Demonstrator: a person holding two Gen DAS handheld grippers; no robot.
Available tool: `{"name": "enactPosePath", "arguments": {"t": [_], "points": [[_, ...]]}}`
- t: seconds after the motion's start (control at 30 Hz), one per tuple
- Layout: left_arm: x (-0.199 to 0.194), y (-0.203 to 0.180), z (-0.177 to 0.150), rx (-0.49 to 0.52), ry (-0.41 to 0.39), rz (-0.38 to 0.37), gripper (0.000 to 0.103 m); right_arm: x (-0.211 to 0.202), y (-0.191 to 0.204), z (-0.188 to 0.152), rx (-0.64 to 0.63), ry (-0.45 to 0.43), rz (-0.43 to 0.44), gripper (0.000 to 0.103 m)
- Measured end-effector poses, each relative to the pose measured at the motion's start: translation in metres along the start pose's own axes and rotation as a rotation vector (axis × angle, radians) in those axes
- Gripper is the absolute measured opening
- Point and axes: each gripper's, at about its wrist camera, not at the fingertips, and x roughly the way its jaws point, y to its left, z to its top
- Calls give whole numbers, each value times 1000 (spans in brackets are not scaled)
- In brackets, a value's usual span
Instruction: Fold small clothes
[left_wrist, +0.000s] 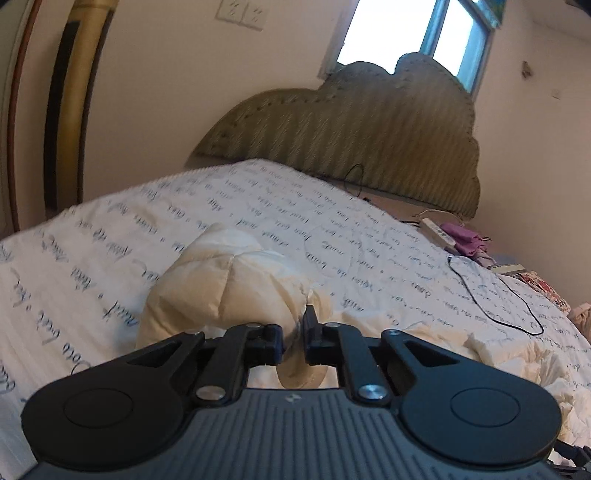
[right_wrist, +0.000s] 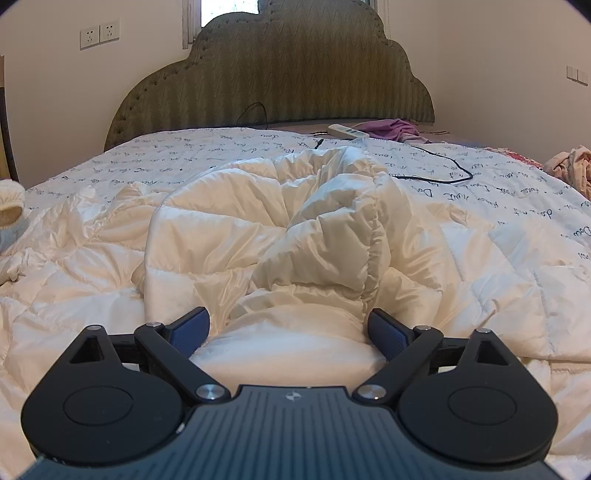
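A cream white puffy jacket (right_wrist: 280, 229) lies crumpled on the bed, its quilted body spread wide. In the left wrist view my left gripper (left_wrist: 293, 339) is shut on a bunched part of the jacket (left_wrist: 221, 284) and holds it raised above the bedspread. In the right wrist view my right gripper (right_wrist: 290, 332) is open, its blue-padded fingers (right_wrist: 192, 328) on either side of a fold of the jacket near its front edge.
The bed has a white bedspread with script print (right_wrist: 184, 151) and a green padded headboard (right_wrist: 273, 74). A black cable (right_wrist: 439, 173), a white power strip (right_wrist: 347, 131) and purple cloth (right_wrist: 391, 127) lie near the headboard. Pink clothes (right_wrist: 569, 166) lie at the right.
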Motion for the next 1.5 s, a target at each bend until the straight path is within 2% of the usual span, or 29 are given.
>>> {"name": "enactPosePath", "arguments": {"t": [0.1, 0.2, 0.33, 0.4, 0.6, 0.7, 0.77, 0.83, 0.87, 0.9, 0.93, 1.0, 1.03, 1.13, 1.23, 1.33, 1.4, 1.5], "points": [[-7, -36, 16, 73, -55, -73, 10, 1, -1, -1, 3, 3, 5, 95], [-9, -74, 26, 116, -75, -165, 10, 1, -1, -2, 5, 3, 7, 95], [-5, -125, 21, 147, -36, -297, 10, -1, -3, -2, 20, 1, 18, 95], [1, -147, 13, 158, -15, -341, 10, -1, -5, -1, 28, 3, 23, 95], [31, -203, -23, 147, 160, -506, 10, -4, -2, 1, -11, 19, 9, 94], [47, -223, -47, 176, 253, -544, 10, -18, -11, 6, 1, -18, -15, 94], [57, -229, -63, 184, 315, -549, 11, -32, -25, 11, 41, -68, -71, 94], [64, -227, -74, 174, 360, -536, 14, -45, -43, 16, 104, -120, -136, 95], [68, -225, -78, 175, 383, -535, 18, -53, -54, 19, 151, -149, -162, 94], [69, -224, -82, 179, 405, -534, 29, -58, -62, 21, 188, -168, -165, 94], [70, -225, -84, 188, 432, -535, 37, -63, -70, 22, 232, -188, -147, 94], [67, -222, -88, 206, 463, -567, 81, -70, -84, 23, 321, -216, -54, 94], [63, -221, -90, 215, 453, -590, 84, -70, -89, 24, 371, -224, 12, 94], [44, -221, -93, 303, 410, -587, 85, -62, -102, 22, 538, -215, 225, 94], [27, -211, -92, 399, 377, -546, 85, -44, -111, 19, 710, -159, 416, 93], [8, -192, -82, 428, 318, -509, 85, -19, -110, 15, 853, -75, 598, 92], [-4, -179, -73, 428, 269, -512, 85, -2, -104, 10, 933, -16, 666, 90], [-15, -166, -59, 428, 173, -446, 85, 15, -93, 7, 974, 46, 654, 88]]}}
